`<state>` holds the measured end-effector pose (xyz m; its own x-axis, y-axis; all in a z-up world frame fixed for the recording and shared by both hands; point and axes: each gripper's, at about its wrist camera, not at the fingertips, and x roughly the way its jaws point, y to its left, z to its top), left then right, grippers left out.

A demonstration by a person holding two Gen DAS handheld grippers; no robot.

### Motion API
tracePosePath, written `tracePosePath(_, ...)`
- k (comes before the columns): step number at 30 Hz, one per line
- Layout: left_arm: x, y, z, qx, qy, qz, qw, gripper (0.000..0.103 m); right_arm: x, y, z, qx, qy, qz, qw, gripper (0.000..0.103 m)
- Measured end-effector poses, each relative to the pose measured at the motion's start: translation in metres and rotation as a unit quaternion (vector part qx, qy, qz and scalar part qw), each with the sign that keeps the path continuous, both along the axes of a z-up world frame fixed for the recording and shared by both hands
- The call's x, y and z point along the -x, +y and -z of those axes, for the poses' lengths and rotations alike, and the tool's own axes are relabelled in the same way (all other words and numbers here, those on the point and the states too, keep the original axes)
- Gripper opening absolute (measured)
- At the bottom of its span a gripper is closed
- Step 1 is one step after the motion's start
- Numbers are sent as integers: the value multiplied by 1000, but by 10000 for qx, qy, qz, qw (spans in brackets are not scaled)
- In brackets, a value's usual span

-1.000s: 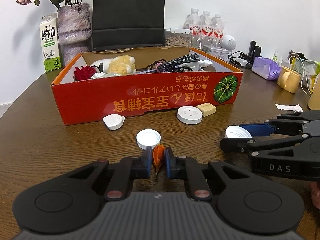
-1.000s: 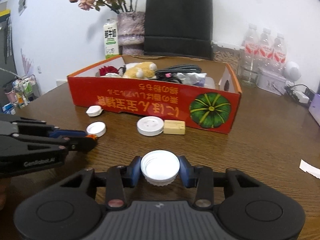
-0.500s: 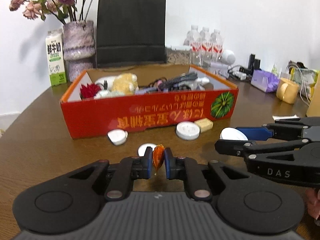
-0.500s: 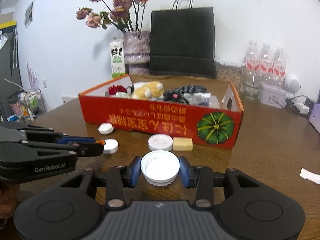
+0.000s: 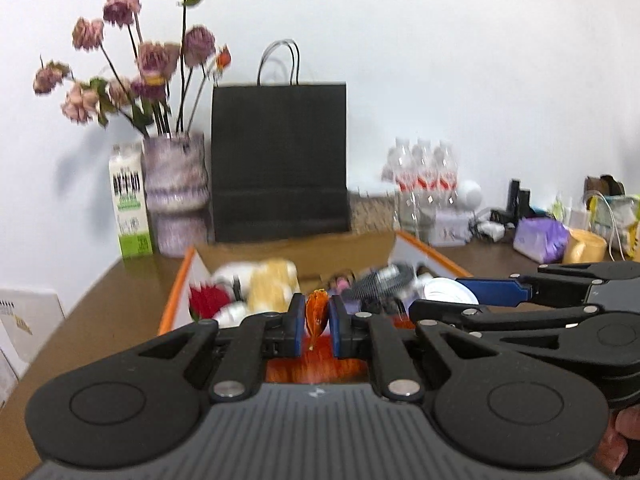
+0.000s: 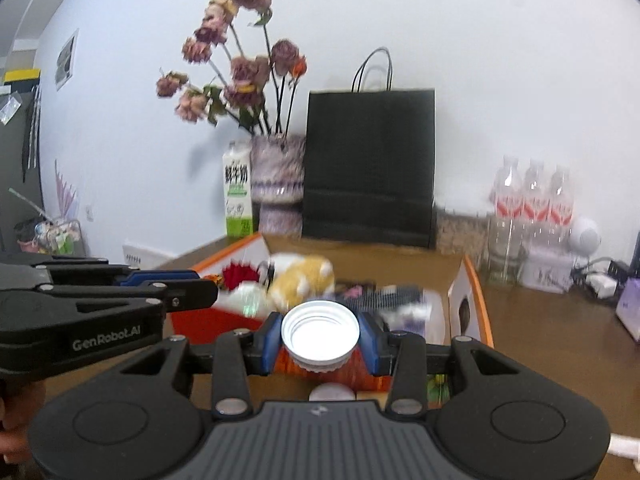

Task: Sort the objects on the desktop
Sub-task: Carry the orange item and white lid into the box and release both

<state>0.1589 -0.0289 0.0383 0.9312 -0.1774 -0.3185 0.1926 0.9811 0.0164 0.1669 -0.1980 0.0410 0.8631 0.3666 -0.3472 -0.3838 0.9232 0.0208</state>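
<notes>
Orange scrap (image 5: 316, 314), perhaps foil, left-view only.

Left gripper (image 5: 316, 326) jaws clamping orange piece (image 5: 316, 314), red box (image 5: 176, 300) beyond

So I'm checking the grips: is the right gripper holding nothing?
No, the right gripper has its fingers closed on a white bottle cap, open side facing the camera.

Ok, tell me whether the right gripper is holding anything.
Shut on a white cap. In the right wrist view, the right gripper has both blue pads pressed against the cap's sides, its open side facing the camera.
</notes>
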Motion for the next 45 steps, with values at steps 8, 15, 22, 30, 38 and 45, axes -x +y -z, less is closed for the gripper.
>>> tracePosePath(8,-47,6,-18,181,-139,-199,9995,13,-49,9,-26,-282,-173,244,9992,39)
tracePosePath(15,-91,21,-9,274,9,-505,9983,13,-99,15,-19,-361,-51,391,9986,39)
tracePosePath(22,-133,34,5,133,195,-585,9980,13,-146,22,-1,-245,131,438,9987,39)
tracePosePath(30,-163,42,27,-92,549,-674,9962,13,-175,24,21,-24,369,447,9983,39)
tracePosePath(38,-170,43,36,-156,747,-696,9946,13,-180,25,28,59,483,436,9979,39)
tracePosePath(45,-167,42,33,-187,663,-727,9950,45,-176,24,26,72,441,527,9976,72)
